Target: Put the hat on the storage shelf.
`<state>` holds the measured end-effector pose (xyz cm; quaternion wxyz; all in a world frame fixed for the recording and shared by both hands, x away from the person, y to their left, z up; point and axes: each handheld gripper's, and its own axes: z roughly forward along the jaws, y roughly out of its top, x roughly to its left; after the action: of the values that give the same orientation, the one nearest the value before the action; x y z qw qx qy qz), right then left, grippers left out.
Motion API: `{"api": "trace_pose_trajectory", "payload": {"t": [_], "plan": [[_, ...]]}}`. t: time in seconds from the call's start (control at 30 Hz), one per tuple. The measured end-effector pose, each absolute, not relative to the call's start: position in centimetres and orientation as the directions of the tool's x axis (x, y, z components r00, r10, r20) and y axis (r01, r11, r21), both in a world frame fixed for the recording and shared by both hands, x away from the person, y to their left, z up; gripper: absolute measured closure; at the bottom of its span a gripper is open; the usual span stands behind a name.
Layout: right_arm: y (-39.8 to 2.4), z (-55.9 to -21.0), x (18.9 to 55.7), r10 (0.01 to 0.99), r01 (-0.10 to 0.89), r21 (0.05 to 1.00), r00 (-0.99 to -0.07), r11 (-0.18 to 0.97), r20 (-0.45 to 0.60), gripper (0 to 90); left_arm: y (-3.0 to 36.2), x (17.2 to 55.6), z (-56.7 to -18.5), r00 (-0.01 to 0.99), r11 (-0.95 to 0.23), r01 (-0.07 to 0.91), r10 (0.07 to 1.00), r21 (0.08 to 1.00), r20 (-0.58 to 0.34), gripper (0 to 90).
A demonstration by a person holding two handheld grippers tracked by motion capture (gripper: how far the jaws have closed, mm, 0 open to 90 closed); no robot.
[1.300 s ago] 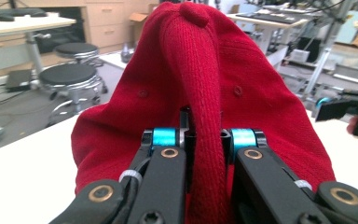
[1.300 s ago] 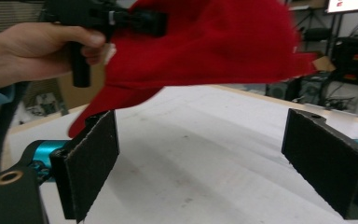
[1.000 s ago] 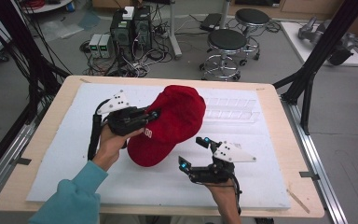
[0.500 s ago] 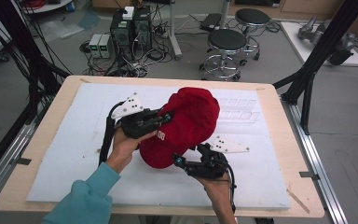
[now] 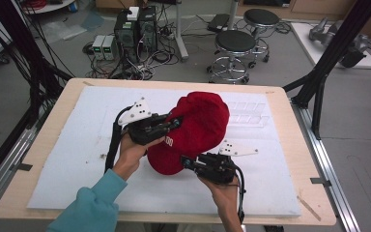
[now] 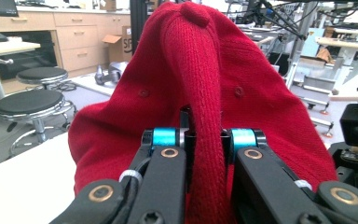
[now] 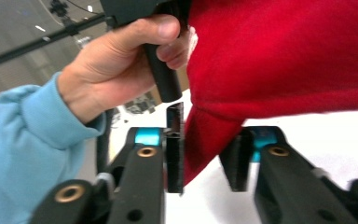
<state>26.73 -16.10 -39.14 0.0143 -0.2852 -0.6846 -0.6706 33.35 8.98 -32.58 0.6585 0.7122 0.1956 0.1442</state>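
Cap (image 5: 195,133): red knit, mid-frame in the high view, on the white-padded counter (image 5: 67,164).
Right hand-held gripper (image 5: 186,162): lower centre, jaws just been closing around the cap's near edge, one pad touching, the other a gap away.
Left hand-held gripper (image 5: 176,123): centre-left, clamped tight on a crown fold.

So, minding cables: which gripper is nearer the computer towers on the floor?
Left. The left gripper, shut on the red cap, is farther up the table, toward the computer towers. The right gripper, whose jaws have just been closing around the cap's edge, sits nearer the person.
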Motion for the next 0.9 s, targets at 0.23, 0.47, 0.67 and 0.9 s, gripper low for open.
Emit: {"api": "trace_pose_trajectory", "payload": {"t": [0.23, 0.47, 0.67, 0.9], "plan": [[-16.3, -39.0, 26.8, 0.366, 0.441, 0.896, -0.827, -0.047, 0.426, 84.4, 8.9, 33.4, -32.8, 0.893, -0.074, 0.071, 0.449, 0.995, -0.031, 87.3], [-16.2, -38.8, 26.7, 0.399, 0.425, 0.905, -0.827, -0.016, 0.396, 84.6, 8.7, 33.5, -32.8, 0.871, -0.108, 0.1, 0.489, 0.989, -0.035, 52.1], [-16.7, -38.7, 26.8, 0.424, 0.425, 0.905, -0.817, -0.016, 0.391, 84.6, 9.4, 34.1, -33.3, 0.866, -0.19, 0.281, 0.472, 0.941, -0.164, 7.4], [-17.6, -38.1, 27.3, 0.471, 0.395, 0.919, -0.81, -0.002, 0.349, 84.5, 11.1, 33.7, -32.9, 0.866, -0.183, 0.246, 0.483, 0.952, -0.131, 7.4]]}}
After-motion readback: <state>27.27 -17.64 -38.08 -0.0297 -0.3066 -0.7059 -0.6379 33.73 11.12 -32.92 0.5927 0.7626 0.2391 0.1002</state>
